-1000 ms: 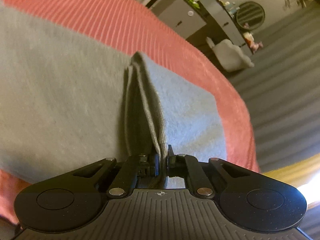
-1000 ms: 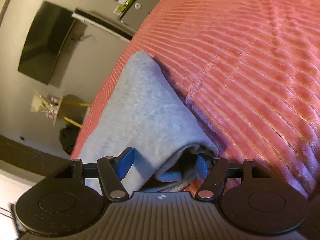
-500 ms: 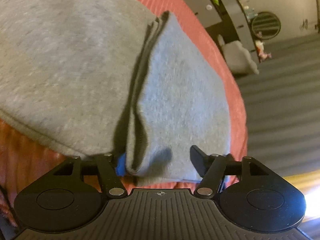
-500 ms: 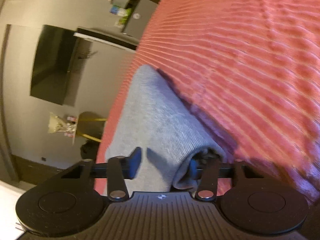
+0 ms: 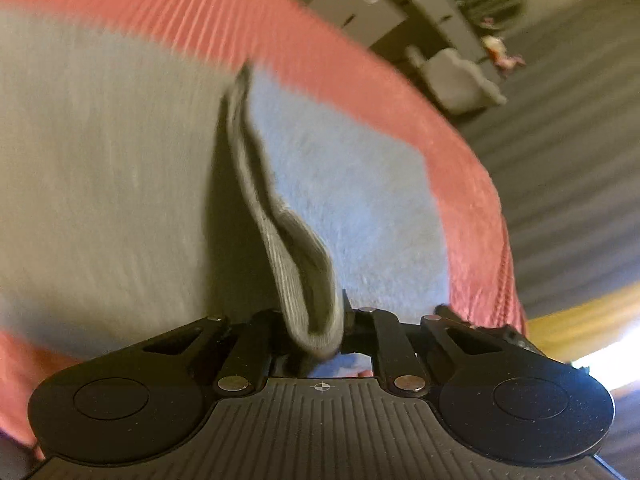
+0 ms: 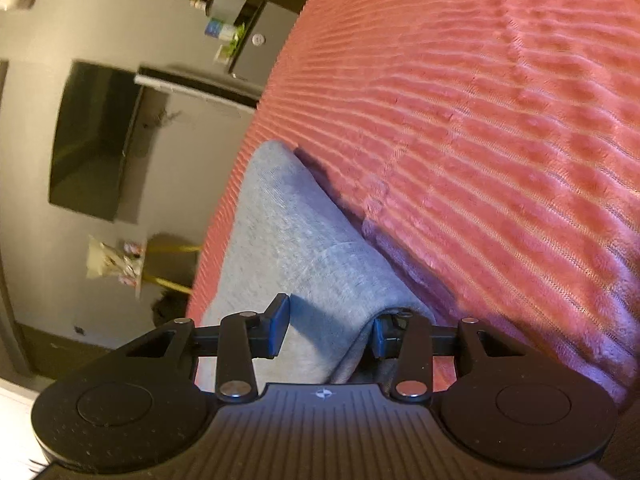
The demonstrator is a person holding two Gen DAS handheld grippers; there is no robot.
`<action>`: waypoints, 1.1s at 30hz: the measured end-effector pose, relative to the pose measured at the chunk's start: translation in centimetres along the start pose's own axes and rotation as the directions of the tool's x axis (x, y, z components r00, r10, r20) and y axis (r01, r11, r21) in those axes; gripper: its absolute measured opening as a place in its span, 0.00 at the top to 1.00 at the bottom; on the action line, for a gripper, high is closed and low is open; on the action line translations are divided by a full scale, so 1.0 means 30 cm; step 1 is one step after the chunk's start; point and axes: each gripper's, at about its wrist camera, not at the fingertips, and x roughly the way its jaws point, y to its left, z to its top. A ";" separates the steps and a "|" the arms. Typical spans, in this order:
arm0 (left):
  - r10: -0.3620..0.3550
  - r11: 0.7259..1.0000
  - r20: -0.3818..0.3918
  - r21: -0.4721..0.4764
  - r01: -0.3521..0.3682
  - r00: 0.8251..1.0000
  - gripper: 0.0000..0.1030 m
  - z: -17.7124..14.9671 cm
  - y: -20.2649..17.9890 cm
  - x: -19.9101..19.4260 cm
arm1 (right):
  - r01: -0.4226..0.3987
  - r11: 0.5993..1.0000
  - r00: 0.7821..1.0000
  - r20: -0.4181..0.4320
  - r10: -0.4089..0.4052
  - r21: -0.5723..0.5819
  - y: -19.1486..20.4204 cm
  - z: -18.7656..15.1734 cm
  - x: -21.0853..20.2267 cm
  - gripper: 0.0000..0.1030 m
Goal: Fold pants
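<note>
Jaws of the left gripper [image 5: 316,320] pinch a cuff of the grey pants [image 5: 100,184]; right gripper [image 6: 330,330] jaws stand apart around a folded edge. Pants lie partly folded near the bed [image 6: 500,120] edge; final folds likely remain.

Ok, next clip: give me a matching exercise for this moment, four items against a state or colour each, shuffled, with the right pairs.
Items:
1. left gripper
2. right gripper
3. pants
4. bed cover

States or colours:
A. ribbed, salmon red
B. open, fingers on either side of a fold
C. grey, lying on the bed
D. shut on a ribbed grey edge of cloth

Pairs: 1-D, 2-B, 3-C, 4-A
</note>
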 end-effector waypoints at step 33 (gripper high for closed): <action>0.035 0.974 0.079 -0.227 -0.016 0.996 0.32 -0.005 0.213 0.045 | 0.238 0.752 0.961 0.039 -0.272 -0.615 0.236 0.002 0.156 1.00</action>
